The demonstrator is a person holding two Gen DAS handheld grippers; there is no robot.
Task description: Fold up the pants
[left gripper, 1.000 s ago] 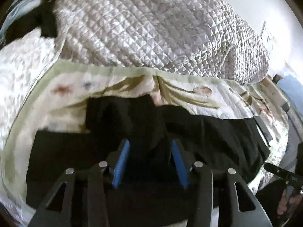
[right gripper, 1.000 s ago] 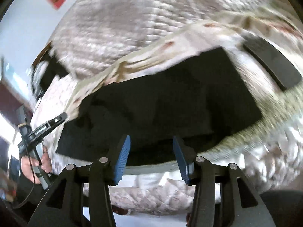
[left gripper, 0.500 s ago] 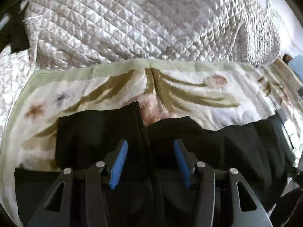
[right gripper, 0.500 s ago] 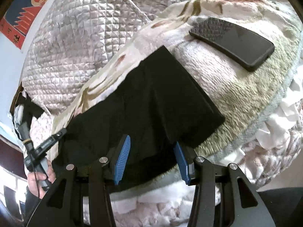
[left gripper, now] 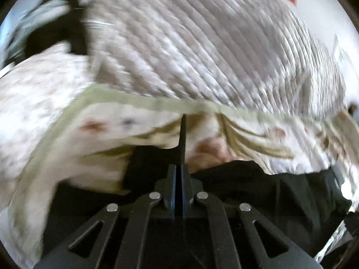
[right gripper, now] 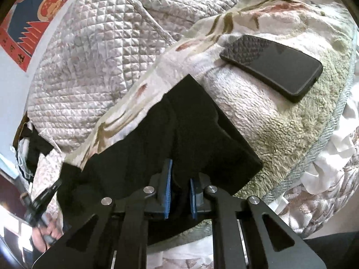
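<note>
The black pants lie on a cream floral blanket on a bed. In the left wrist view my left gripper is shut on a thin fold of the black pants, and a sliver of black cloth sticks up between the tips. That view is motion-blurred. In the right wrist view my right gripper has narrowed onto a ridge of the pants near their right end, with black cloth between the blue pads. The left gripper and the hand that holds it show at far left.
A black phone lies on the blanket right of the pants. A grey quilted duvet is heaped behind the blanket and also shows in the left wrist view. The bed's edge with white sheets is at right. A red poster hangs on the wall.
My left gripper has shut on the pants and is moving, with blur. My right gripper has closed most of the way onto the pants' right end.
</note>
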